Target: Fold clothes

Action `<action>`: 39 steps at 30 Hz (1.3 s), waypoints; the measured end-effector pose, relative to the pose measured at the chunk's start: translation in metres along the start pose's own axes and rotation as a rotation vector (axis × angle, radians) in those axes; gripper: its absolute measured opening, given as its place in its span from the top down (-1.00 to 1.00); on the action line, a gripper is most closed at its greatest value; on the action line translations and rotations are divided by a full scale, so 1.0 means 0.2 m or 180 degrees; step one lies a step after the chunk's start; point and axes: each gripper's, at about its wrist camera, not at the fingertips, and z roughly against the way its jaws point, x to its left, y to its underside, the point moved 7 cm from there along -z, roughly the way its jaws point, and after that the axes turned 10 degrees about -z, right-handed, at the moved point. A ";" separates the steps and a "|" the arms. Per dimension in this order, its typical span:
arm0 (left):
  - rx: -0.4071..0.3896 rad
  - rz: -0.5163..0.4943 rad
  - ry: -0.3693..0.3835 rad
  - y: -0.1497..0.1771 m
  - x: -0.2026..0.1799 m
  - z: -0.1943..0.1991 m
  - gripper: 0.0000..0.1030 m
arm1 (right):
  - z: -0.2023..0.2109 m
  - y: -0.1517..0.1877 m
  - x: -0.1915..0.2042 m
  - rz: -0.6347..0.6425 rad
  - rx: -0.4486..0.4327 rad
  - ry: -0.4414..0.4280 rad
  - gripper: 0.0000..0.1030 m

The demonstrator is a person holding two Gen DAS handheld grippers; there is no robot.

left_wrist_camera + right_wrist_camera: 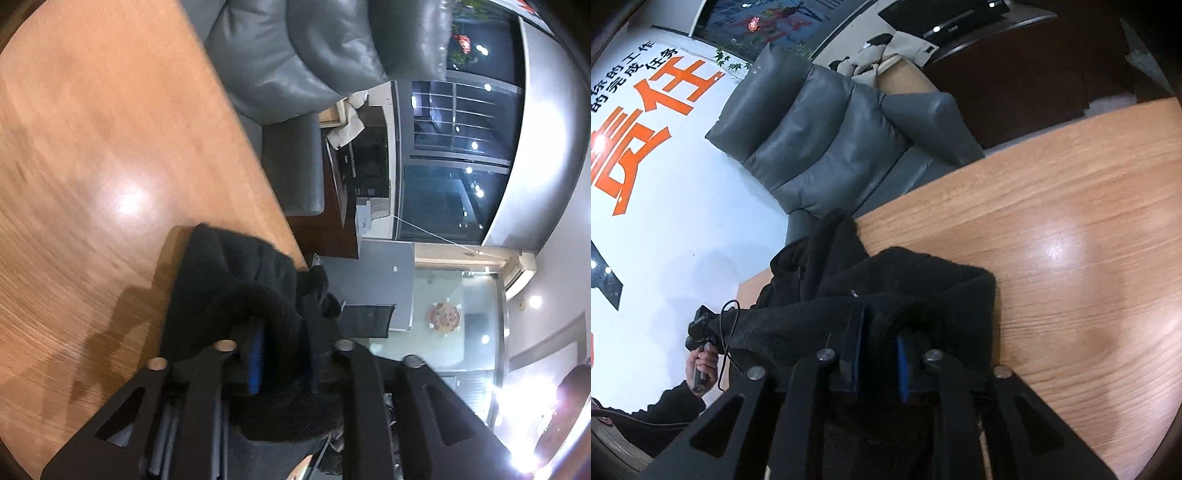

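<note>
Wooden table (110, 147) fills left of left wrist view, glossy, light glare mid-frame; grey leather sofa (295, 66) top centre, dark windows at right. Black fleece garment (236, 280) bunched at table edge, lower centre. Left gripper (282, 354) clamped on garment fold. Right wrist view: right gripper (879, 363) pinching same garment (908, 288); white wall with orange characters (646, 122) upper left; hand (701, 365) on other gripper's handle, lower left

On the white wall (665, 206) in your right wrist view you can read large orange characters, among them 任, and above them a smaller black line with 的工作 and 的完成任务. Your left wrist view shows no writing that can be read.
</note>
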 end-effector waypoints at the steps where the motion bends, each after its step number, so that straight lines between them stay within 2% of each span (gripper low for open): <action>1: -0.0033 -0.0119 -0.0030 0.00 -0.05 0.03 0.12 | 0.03 0.00 0.03 0.0092 -0.0032 0.0009 0.54; 3: -0.0103 -0.0372 -0.0096 -0.01 -0.16 0.09 -0.16 | 0.11 0.00 0.14 0.0347 -0.0103 -0.0006 0.38; 4: -0.0159 -0.0641 -0.0175 -0.02 -0.24 0.14 -0.29 | 0.15 0.00 0.20 0.0502 -0.0143 -0.0027 0.26; 5: -0.0183 -0.0780 -0.0197 -0.02 -0.30 0.17 -0.35 | 0.21 0.00 0.25 0.0623 -0.0247 -0.0040 0.01; 6: -0.0204 -0.0919 -0.0221 -0.02 -0.35 0.20 -0.44 | 0.28 0.00 0.29 0.0714 -0.0405 -0.0046 -0.37; 8: -0.0190 -0.1189 -0.0315 -0.01 -0.44 0.25 -0.46 | 0.47 -0.06 0.32 0.0672 -0.0874 -0.0145 -0.62; 9: -0.0112 -0.1349 -0.0351 0.02 -0.47 0.25 -0.48 | 0.54 -0.08 0.32 0.0597 -0.1044 -0.0192 -0.63; 10: -0.0034 -0.1508 -0.0387 0.04 -0.50 0.25 -0.49 | 0.56 -0.07 0.33 0.0635 -0.1048 -0.0170 -0.64; 11: 0.0057 -0.1673 -0.0426 0.07 -0.52 0.24 -0.49 | 0.56 -0.04 0.36 0.0785 -0.0971 -0.0098 -0.68; 13: 0.0476 -0.2099 -0.0579 0.21 -0.52 0.16 -0.49 | 0.55 0.04 0.41 0.1084 -0.0815 0.0047 -0.68; 14: 0.0689 -0.2256 -0.0675 0.27 -0.48 0.10 -0.49 | 0.49 0.11 0.43 0.1276 -0.0625 0.0104 -0.68; 16: 0.1114 -0.2556 -0.0873 0.40 -0.41 -0.02 -0.49 | 0.30 0.34 0.48 0.1724 -0.0047 0.0190 -0.67; 17: 0.1264 -0.2610 -0.1016 0.43 -0.35 -0.08 -0.48 | 0.20 0.46 0.50 0.1945 0.0245 0.0233 -0.62; 19: 0.1499 -0.2707 -0.1241 0.49 -0.23 -0.17 -0.43 | 0.02 0.63 0.43 0.2194 0.0663 0.0523 -0.49; 21: 0.1401 -0.2770 -0.1208 0.50 -0.22 -0.17 -0.42 | -0.12 0.75 0.29 0.2190 0.0876 0.0911 -0.44; 22: 0.1426 -0.2737 -0.1233 0.54 -0.21 -0.13 -0.33 | -0.13 0.78 0.26 0.2171 0.0827 0.0964 -0.44; 25: 0.1502 -0.2637 -0.1309 0.66 -0.17 -0.03 -0.27 | -0.08 0.87 0.24 0.2051 0.0650 0.0934 -0.45; 28: 0.1576 -0.2536 -0.1384 0.78 -0.13 0.07 -0.27 | -0.01 1.02 0.22 0.1932 0.0749 0.0864 -0.46; 33: 0.1732 -0.2364 -0.1492 0.99 -0.09 0.23 -0.30 | 0.14 1.28 0.22 0.1858 0.1247 0.0842 -0.48; 34: 0.1726 -0.2358 -0.1470 0.99 -0.11 0.25 -0.30 | 0.16 1.30 0.24 0.1919 0.1334 0.0846 -0.47; 36: 0.1708 -0.2351 -0.1424 0.99 -0.16 0.28 -0.30 | 0.22 1.26 0.31 0.2117 0.1285 0.0824 -0.47; 39: 0.1508 -0.2552 -0.1280 0.84 -0.26 0.23 -0.47 | 0.25 1.04 0.35 0.2365 0.1094 0.0854 -0.47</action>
